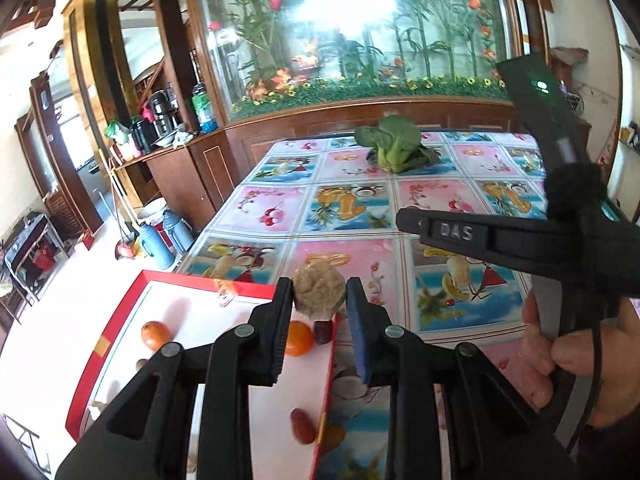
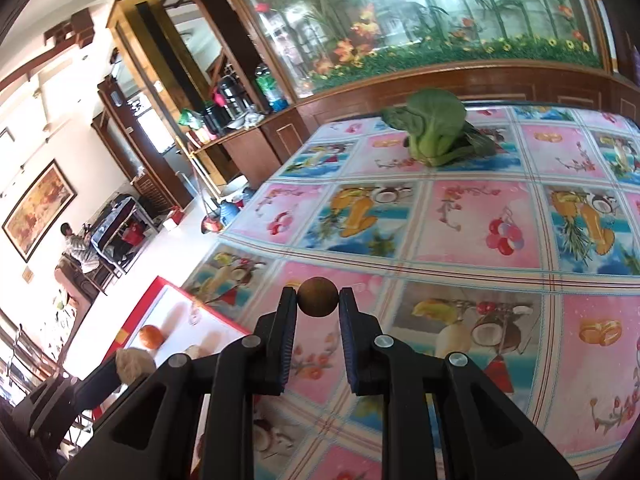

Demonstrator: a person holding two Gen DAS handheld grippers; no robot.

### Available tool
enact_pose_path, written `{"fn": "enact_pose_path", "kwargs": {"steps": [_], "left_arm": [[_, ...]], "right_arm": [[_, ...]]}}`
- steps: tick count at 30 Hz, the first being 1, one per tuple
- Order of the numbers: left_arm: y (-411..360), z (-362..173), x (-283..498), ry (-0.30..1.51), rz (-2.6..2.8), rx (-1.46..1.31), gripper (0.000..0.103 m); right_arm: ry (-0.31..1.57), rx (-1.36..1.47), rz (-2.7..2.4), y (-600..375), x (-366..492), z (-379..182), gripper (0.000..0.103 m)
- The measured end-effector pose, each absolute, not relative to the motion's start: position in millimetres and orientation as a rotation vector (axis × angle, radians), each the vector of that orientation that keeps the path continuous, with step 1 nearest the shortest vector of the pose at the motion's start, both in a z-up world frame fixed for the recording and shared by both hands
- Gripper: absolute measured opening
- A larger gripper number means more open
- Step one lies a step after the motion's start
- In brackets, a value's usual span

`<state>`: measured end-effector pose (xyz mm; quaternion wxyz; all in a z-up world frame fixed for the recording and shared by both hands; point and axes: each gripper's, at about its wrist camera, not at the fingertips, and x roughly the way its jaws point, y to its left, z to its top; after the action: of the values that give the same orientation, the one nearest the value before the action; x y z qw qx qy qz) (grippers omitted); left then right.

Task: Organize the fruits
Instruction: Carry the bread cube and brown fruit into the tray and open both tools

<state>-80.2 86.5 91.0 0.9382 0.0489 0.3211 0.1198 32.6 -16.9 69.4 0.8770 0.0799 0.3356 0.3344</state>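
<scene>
My left gripper (image 1: 319,294) is shut on a rough beige lump (image 1: 319,291) and holds it over the right rim of a red-edged white tray (image 1: 200,280). The tray holds an orange (image 1: 156,335), a second orange (image 1: 298,338), a dark red date (image 1: 322,332) and a red date (image 1: 303,426). My right gripper (image 2: 318,300) is shut on a small brown round fruit (image 2: 318,296) above the tablecloth. The right gripper's side shows in the left wrist view (image 1: 408,220). The beige lump (image 2: 134,364) and the tray (image 2: 172,292) also show in the right wrist view.
A green bok choy (image 1: 394,144) lies at the far side of the table with a fruit-print cloth (image 1: 352,200); it also shows in the right wrist view (image 2: 434,132). Beyond is a wooden cabinet with an aquarium (image 1: 352,40). Thermos flasks (image 1: 160,240) stand on the floor left of the table.
</scene>
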Motion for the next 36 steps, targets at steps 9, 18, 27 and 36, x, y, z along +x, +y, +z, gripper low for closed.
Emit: {"fn": "enact_pose_path", "kwargs": {"steps": [9, 18, 27, 36], "left_arm": [[117, 96, -100, 0.64, 0.293, 0.035, 0.029], [175, 92, -131, 0.642, 0.405, -0.031, 0.029], [235, 68, -149, 0.711, 0.54, -0.113, 0.029], [240, 44, -137, 0.769, 0.543, -0.127, 0.03]], "right_arm": [[0.665, 0.088, 0.751, 10, 9, 68, 0.019], [0.626, -0.038, 0.939, 61, -45, 58, 0.019], [0.658, -0.225, 1.048, 107, -86, 30, 0.019], [0.724, -0.217, 0.94, 107, -62, 13, 0.019]]}}
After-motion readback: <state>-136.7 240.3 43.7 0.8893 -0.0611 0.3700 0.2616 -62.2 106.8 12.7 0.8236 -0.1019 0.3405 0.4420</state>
